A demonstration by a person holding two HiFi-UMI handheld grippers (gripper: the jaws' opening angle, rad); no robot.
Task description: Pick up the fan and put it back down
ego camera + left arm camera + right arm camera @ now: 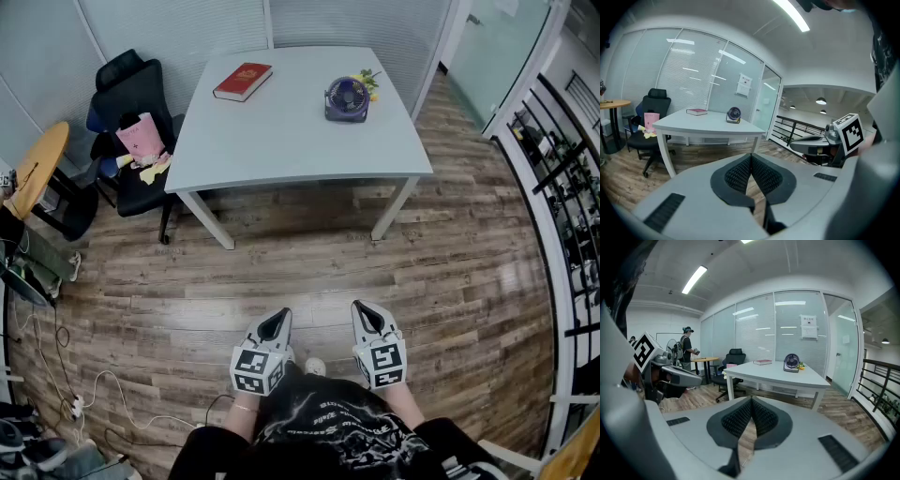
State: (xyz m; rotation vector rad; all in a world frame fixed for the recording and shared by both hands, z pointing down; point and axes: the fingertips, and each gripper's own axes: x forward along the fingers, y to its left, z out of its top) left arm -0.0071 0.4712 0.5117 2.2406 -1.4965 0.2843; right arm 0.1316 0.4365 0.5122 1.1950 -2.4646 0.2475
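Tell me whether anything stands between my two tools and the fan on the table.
Nothing visible does. The left tool and the right tool are shut and empty, well short of the table, with only wood floor between. The fan stands on the table's far right part; the red book lies well to its left.

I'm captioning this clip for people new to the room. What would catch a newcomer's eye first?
The white table stands out on the wooden floor, with a small fan near its far right corner and a red book at its far left. Low in the head view, the left gripper and right gripper sit side by side, both shut and empty, well short of the table.
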